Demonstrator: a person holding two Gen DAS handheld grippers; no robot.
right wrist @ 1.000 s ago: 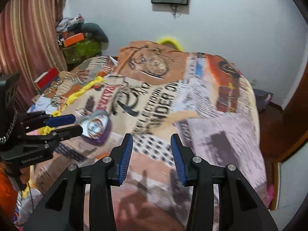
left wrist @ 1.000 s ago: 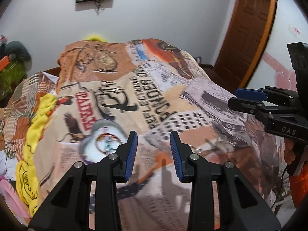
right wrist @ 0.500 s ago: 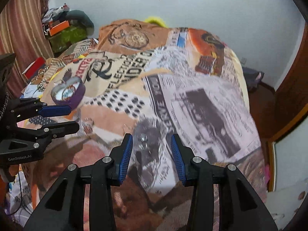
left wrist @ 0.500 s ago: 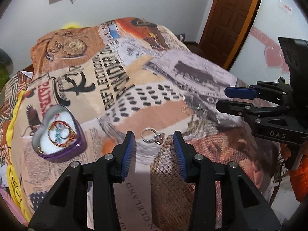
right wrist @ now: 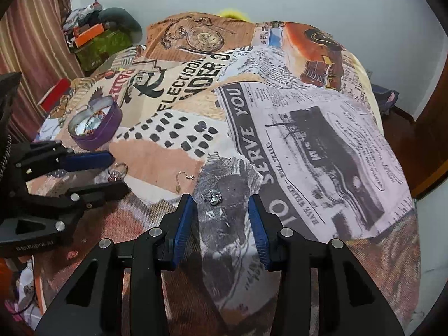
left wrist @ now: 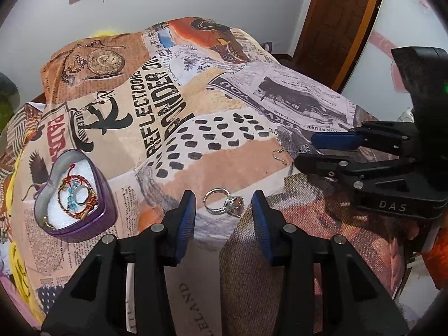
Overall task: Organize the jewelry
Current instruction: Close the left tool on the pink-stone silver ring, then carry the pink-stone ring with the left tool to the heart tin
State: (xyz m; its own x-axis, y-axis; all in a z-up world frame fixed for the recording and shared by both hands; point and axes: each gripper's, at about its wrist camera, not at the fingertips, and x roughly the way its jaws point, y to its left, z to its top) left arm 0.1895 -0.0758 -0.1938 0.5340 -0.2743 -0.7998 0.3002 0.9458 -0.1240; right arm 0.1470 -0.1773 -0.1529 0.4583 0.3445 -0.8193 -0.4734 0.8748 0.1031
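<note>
Silver ring (left wrist: pixel 223 203) (flat) on bedspread (left wrist: pixel 196 162)

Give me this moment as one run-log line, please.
left gripper: open, ring between fingers | right gripper: open, over stud earring | heart-shaped box: open

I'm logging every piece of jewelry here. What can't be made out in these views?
- Heart-shaped purple box: right wrist view, contents only glare.
- Ring: right wrist view, partly hidden behind left gripper.
- Small sparkly piece: too small to identify.
- Gold ear hook: left wrist view, too thin to detail.
</note>
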